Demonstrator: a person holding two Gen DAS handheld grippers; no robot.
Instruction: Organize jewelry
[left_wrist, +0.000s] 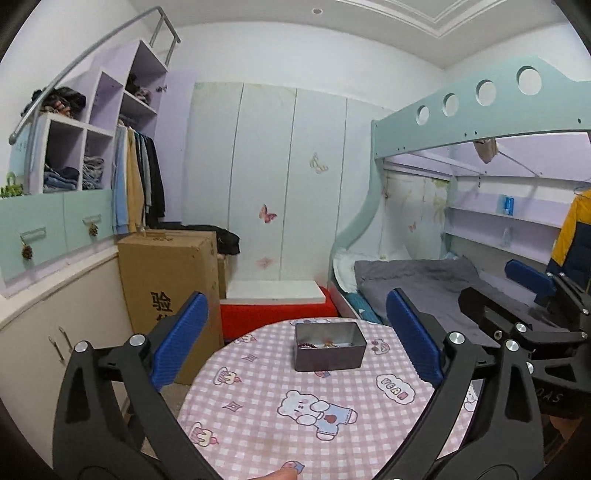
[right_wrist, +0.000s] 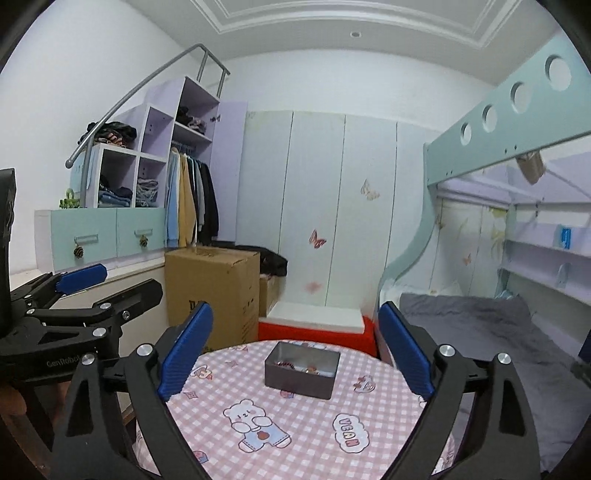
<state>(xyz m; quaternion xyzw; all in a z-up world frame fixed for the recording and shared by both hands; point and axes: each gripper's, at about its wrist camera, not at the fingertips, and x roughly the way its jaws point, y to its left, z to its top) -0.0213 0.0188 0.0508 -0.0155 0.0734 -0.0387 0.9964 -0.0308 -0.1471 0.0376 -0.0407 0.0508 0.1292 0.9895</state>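
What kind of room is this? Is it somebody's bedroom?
Most likely a child's bedroom. There is a bunk bed with grey bedding, an open closet with hanging clothes, and butterfly stickers on the wardrobe doors. A small round table holds a jewelry tin.

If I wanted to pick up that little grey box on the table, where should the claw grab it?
Grab the grey box across its two long walls, coming down from above. It's open on top, with straight, flat sides, and it looks narrow enough to fit between the pads. Both claws, left and right, are open and empty, so either could probably do it.
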